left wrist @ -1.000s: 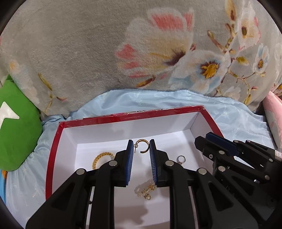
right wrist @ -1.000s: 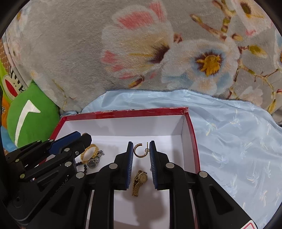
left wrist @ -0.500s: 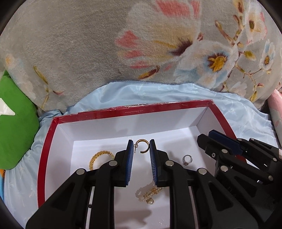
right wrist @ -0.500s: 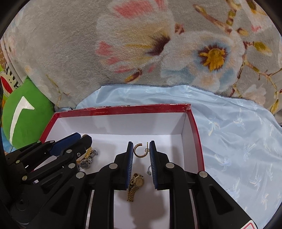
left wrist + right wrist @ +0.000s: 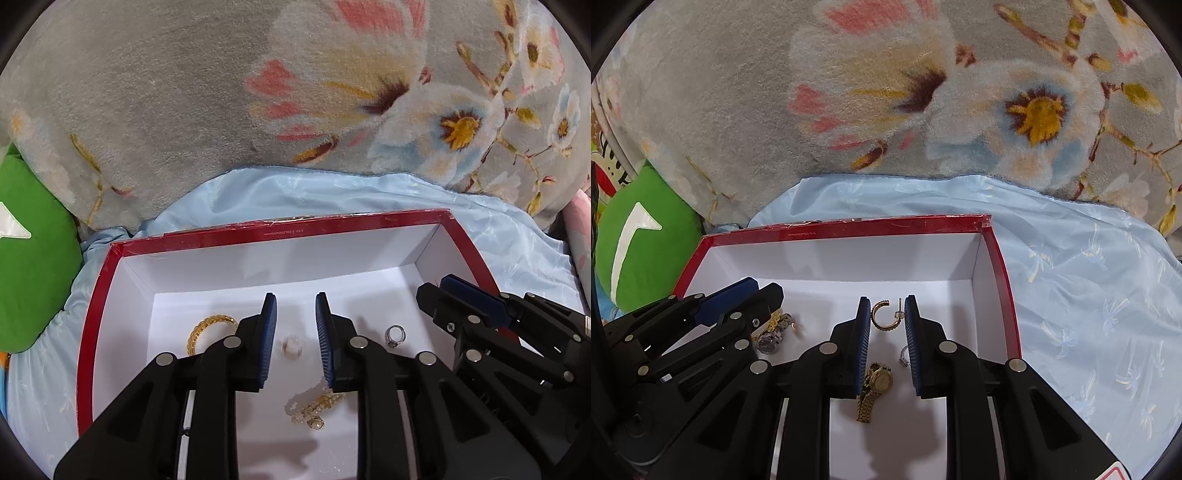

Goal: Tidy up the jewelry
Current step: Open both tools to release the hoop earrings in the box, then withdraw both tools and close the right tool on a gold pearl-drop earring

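Note:
A red box with a white inside lies on light blue cloth. My left gripper is over the box, open and empty; a blurred earring lies or falls on the floor below it. A gold bangle, a silver ring and a pearl and gold chain lie in the box. My right gripper is shut on a gold hoop earring above the box. A gold watch, a silver ring and a dark watch lie below.
A grey floral blanket rises behind the box. A green cushion sits at the left. Light blue cloth spreads to the right. Each gripper shows in the other's view, the right one and the left one.
My left gripper has opened and let go of its gold hoop earring, which now shows blurred on the box floor. My right gripper still holds its earring. Both views shifted slightly over the box.

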A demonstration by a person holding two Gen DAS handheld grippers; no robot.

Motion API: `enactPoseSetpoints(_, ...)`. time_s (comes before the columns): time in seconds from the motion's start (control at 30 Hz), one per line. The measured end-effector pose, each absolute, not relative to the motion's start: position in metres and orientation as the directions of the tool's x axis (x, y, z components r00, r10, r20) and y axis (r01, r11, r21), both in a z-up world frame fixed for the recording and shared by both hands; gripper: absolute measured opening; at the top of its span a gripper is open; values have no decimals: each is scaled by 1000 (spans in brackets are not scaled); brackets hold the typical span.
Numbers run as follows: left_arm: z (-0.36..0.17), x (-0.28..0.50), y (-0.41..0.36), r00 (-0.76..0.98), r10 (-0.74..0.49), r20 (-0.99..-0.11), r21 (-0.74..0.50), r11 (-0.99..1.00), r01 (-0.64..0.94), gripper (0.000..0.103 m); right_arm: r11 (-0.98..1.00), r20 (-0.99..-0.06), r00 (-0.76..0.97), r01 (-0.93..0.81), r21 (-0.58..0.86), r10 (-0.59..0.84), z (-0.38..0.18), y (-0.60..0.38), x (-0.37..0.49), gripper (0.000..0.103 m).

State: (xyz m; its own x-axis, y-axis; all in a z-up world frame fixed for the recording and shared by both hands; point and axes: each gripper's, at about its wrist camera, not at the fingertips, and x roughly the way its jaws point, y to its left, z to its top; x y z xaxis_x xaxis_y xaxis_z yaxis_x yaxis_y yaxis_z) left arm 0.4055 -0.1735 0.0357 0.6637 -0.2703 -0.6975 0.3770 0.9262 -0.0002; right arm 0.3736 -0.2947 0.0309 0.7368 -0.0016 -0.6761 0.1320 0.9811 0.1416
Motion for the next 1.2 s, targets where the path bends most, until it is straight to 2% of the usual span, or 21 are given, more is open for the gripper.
enactPoseSetpoints(0.1,37,405,-174,671,-266,-692,6,927,374,34,981,-675,737,135,140,-6,31,-295,374,18)
enactPoseSetpoints(0.3,37,405,-174,675,-259,-691,11,930,368,39,981,-676,737,137,140,-7,31,-295,374,18)
enactPoseSetpoints(0.83,40,402,-168,682,-245,-689,14,936,351,39,980,-660,751,144,135,-19,35,-297,368,19)
enactPoseSetpoints(1.03,71,368,-136,725,-230,-649,33,944,329,39,979,-621,783,144,146,-23,54,-296,320,24)
enactPoseSetpoints(1.1,87,345,-120,748,-224,-625,43,946,320,48,982,-601,798,138,131,-32,63,-291,294,31)
enactPoseSetpoints(1.2,103,310,-96,757,-244,-606,25,946,325,52,987,-579,814,123,102,-42,73,-280,248,38)
